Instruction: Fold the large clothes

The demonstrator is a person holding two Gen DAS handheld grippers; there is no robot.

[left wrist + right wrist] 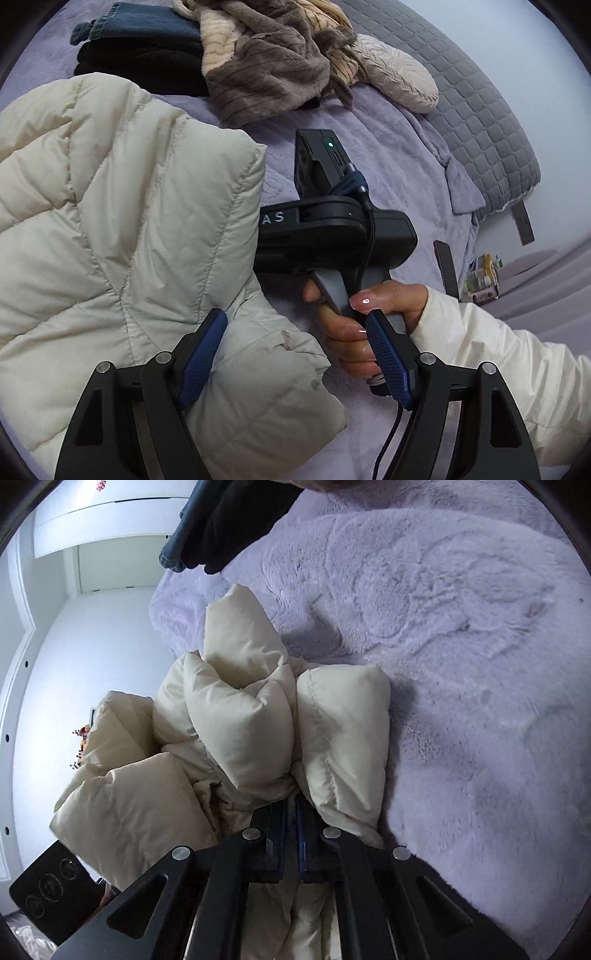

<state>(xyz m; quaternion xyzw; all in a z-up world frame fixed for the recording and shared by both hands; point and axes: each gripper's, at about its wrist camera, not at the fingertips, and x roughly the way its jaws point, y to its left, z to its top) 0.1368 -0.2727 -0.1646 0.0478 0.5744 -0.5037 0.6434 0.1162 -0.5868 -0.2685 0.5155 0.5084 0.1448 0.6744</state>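
A cream puffer jacket (pixel 122 229) lies bunched on the lilac bed cover (pixel 388 147). My left gripper (pixel 295 328) is open just above its lower edge, holding nothing. My right gripper's body (pixel 332 229) shows beyond it, its fingers hidden behind a raised fold of the jacket. In the right wrist view my right gripper (pixel 293 808) is shut on a fold of the jacket (pixel 258 720), which bunches up in front of the fingers above the fleece cover (pixel 461 664).
Folded dark clothes (pixel 144 48) and a brown and beige fleece heap (pixel 269 62) lie at the far side, with a beige pillow (pixel 399 77) and grey quilt (pixel 480 110). The dark clothes (pixel 221 524) also show in the right wrist view. The bed edge is at right.
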